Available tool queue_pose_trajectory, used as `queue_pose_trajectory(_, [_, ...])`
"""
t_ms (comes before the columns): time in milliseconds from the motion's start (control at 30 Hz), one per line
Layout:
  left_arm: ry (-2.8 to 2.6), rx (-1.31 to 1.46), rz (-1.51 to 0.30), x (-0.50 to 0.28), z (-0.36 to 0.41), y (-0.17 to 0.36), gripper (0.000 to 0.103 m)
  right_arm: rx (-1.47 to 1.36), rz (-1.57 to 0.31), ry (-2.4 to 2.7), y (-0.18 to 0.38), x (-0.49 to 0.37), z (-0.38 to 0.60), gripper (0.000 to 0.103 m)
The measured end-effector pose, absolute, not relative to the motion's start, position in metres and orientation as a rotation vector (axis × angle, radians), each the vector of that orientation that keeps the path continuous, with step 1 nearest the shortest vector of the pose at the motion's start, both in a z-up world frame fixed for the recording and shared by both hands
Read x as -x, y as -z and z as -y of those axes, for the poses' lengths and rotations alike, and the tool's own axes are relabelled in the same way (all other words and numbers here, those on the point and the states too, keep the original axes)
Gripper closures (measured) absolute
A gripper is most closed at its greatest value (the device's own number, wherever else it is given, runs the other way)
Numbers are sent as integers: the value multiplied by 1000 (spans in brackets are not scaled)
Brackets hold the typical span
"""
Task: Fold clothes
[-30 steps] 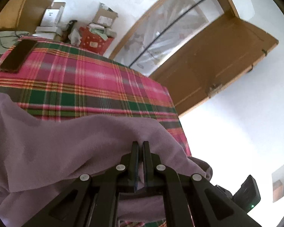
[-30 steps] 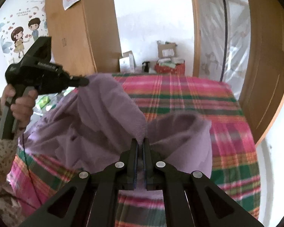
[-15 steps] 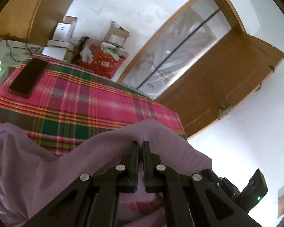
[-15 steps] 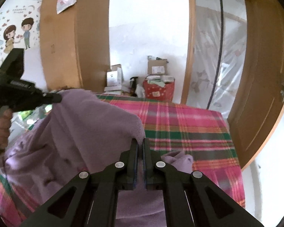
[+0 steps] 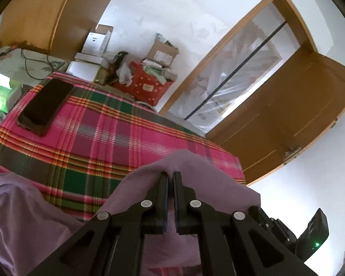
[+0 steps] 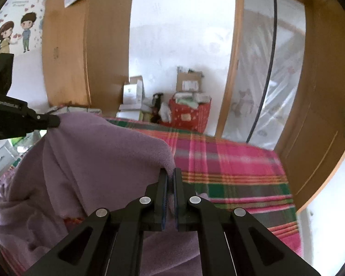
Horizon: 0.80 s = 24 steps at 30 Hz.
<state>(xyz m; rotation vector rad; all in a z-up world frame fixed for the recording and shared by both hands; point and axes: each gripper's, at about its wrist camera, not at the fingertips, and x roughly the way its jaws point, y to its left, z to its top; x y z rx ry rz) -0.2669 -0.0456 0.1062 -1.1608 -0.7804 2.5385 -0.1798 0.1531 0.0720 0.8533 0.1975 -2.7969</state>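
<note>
Gripping purple garment point(image 6: 99, 161) edge in both left gripper point(image 5: 170, 174) and right gripper point(image 6: 170, 172), lifting over plaid bed point(image 5: 99, 138).

Each camera sits just behind your fingers point(image 5: 163, 184) and looks forward and down, very close to them. Past the fingers, both views share the plaid bed point(image 5: 99, 138), the red basket point(image 6: 188, 112) and the door point(image 6: 322, 115).

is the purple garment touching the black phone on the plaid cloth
Apart. The left wrist view shows bare plaid cloth between the purple garment and the black phone.
</note>
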Motion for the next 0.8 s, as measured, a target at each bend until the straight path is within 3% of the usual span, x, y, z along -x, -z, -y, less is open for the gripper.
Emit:
queue_pose_trajectory(300, [-2525,1378,771,292,43,-50,99,-1034,-160,2733,-28,210,-153,96])
queue_pose_trajectory(400, [-2521,1404,734,288,39,-46,99,-1096,-105,2701,-23,217,-157,88])
queue_pose_trajectory(467, [-2512,1397,707,281,36,-50,96,-1104,-69,2690,-25,214,-162,82])
queue_pose_trajectory(533, [-2504,1378,683,273,34,-55,86,-1082,-38,2689,-31,205,-167,78])
queue_pose_trajectory(800, [-2376,1276,553,226,-7,-80,76,-1000,67,2758,-55,160,-209,66])
